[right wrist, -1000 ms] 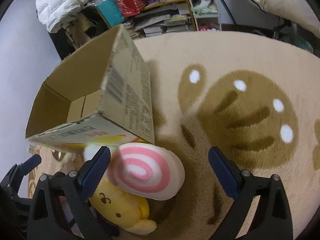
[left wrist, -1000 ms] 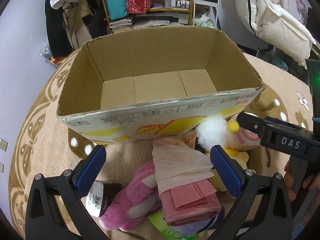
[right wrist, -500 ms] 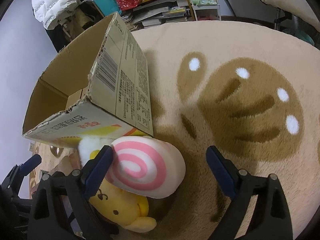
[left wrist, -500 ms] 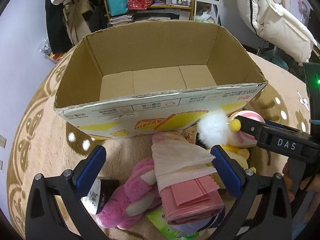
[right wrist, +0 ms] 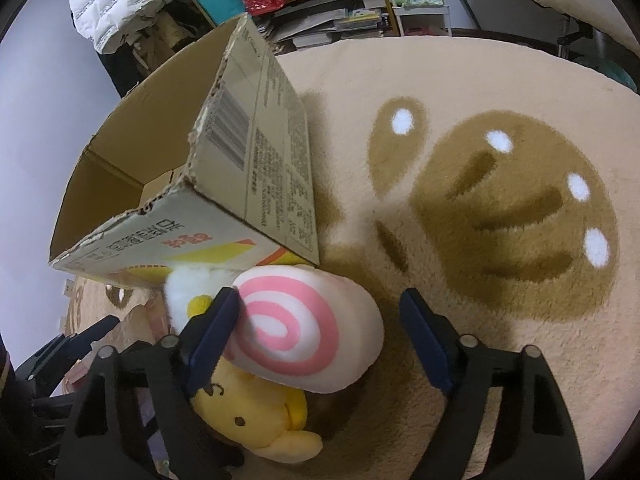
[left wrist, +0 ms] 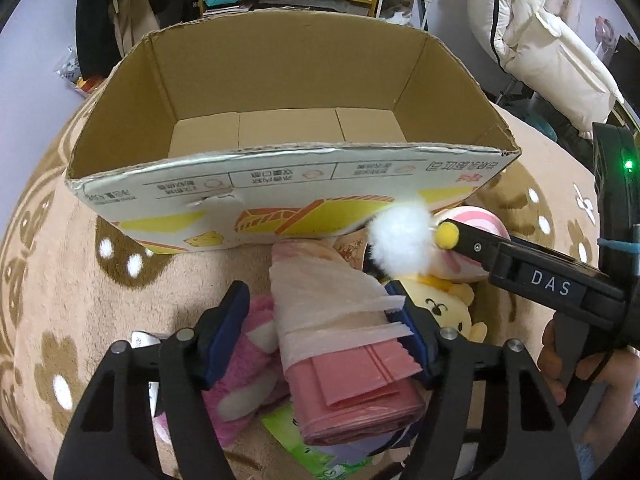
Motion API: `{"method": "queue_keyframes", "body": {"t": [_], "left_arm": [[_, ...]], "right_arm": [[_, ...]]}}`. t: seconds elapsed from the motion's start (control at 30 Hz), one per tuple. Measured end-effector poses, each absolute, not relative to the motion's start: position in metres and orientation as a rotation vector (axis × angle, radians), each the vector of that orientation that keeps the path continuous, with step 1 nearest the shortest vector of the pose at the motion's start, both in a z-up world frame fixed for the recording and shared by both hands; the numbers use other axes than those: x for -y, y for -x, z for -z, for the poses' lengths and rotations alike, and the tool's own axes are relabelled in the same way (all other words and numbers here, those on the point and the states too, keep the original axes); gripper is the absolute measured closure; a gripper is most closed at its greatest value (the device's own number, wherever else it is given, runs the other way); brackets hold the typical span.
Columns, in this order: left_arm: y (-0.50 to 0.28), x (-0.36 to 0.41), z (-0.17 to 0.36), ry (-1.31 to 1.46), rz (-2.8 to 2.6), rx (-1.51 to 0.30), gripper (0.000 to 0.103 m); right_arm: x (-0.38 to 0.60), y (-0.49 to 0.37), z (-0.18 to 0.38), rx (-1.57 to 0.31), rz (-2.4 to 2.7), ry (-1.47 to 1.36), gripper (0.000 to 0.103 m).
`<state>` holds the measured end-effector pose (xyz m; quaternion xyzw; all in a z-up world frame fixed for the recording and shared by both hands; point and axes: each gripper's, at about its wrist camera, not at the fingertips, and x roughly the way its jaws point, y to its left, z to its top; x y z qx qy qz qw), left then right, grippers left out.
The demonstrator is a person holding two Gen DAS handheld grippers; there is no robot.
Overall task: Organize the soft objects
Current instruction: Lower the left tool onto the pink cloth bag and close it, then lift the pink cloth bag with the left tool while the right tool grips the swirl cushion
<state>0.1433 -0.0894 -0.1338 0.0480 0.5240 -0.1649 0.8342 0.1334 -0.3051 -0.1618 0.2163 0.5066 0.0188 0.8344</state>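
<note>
Narrowed a lot since a second ago, left gripper fingers now pressing both sides of the pink bag roll wrapped in crinkly tissue, long axis running toward the cardboard box, near end cut off below. Right gripper moved in but still spread, one blue pad against the fuzzy pink-swirl plush, other pad off it. Half-buried underneath: yellow plush, pink furry toy; all lying on the shaggy rug just in front of the box.
</note>
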Motion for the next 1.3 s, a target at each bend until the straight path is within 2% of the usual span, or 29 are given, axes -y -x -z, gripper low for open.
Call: {"method": "queue_keyframes", "body": {"t": [0.27, 0.4, 0.53, 0.63, 0.8, 1.3], "left_arm": [[-0.142, 0.096, 0.135, -0.127, 0.341, -1.101, 0.036], [-0.141, 0.097, 0.136, -0.133, 0.350, -1.102, 0.053], [-0.139, 0.093, 0.135, -0.101, 0.355, -1.097, 0.058], [-0.139, 0.085, 0.134, -0.065, 0.347, -1.096, 0.059], [-0.134, 0.078, 0.130, -0.043, 0.327, -1.080, 0.060], [-0.112, 0.055, 0.102, -0.071, 0.202, -0.981, 0.060]], "right_arm": [[0.302, -0.134, 0.164, -1.077, -0.049, -0.463, 0.022], [0.300, -0.134, 0.164, -1.074, -0.066, -0.459, 0.034], [0.295, -0.133, 0.161, -1.055, -0.091, -0.462, 0.049], [0.296, -0.131, 0.159, -1.037, -0.099, -0.480, 0.055], [0.297, -0.126, 0.153, -1.021, -0.105, -0.495, 0.059], [0.302, -0.099, 0.123, -0.925, -0.111, -0.499, 0.059]]}}
